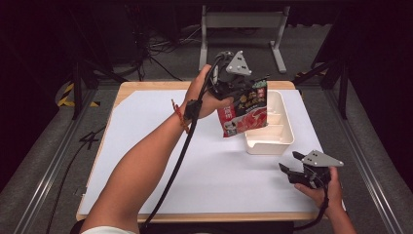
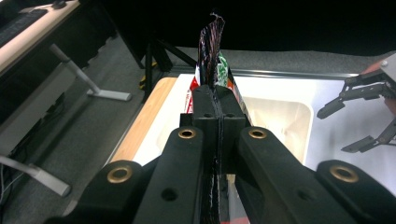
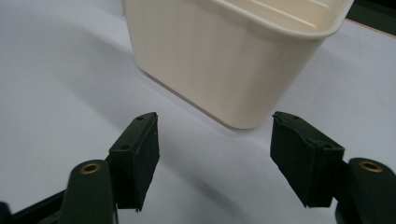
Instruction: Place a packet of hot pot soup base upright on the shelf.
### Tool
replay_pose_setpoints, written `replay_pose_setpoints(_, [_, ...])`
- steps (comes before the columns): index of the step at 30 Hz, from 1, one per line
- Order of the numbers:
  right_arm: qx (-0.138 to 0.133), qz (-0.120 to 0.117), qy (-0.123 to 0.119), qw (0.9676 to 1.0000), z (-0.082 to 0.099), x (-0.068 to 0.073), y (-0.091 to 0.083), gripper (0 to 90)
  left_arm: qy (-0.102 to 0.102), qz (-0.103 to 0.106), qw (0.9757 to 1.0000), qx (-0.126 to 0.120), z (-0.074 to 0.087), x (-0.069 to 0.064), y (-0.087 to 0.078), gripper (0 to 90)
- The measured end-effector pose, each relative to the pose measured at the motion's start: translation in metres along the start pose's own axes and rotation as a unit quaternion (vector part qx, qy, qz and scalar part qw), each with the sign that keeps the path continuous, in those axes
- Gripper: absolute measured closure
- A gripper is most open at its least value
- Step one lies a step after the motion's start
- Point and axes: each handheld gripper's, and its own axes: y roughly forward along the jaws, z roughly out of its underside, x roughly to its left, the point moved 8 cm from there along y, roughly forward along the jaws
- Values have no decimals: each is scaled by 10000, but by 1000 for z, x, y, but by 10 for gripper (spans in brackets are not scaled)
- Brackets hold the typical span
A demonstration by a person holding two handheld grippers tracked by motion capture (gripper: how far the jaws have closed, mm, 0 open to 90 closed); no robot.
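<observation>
A cream rectangular plastic bin (image 1: pixel 282 139) stood at the far right of the white table sheet (image 1: pixel 146 146); a hanging red foil packet (image 1: pixel 246 114) blocked its left rim, while bare sheet lay open leftward.

Overhead light brightens the white table (image 1: pixel 160 161); surroundings stay dark. Soft shadows fall beneath the tub (image 3: pixel 233 56); close jaws blur.

A white sheet (image 1: pixel 160 146) covers most of a wooden tabletop (image 1: pixel 146 86) mid-frame. Beyond it, at the top centre, a grey metal stand (image 1: pixel 242 29) sits on grey carpet, with tangled black cables (image 1: pixel 146 48) upper left.
</observation>
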Motion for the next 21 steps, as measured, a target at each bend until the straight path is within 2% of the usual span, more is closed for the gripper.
replay_pose_setpoints(7, [7,-17,11,10000,1,0,0,328,35,147,9999,-37,-14,-8,17,896])
replay_pose_setpoints(12, [5,-17,16,10000,1,-1,0,328,13,227,9997,-35,-17,-13,30,896])
replay_pose_setpoints(13, [4,-15,10,10000,1,-1,0,328,-21,285,9996,-31,-17,-15,38,896])
replay_pose_setpoints(21, [5,-26,18,10000,1,-1,0,328,-229,392,9989,-135,-18,-17,61,896])
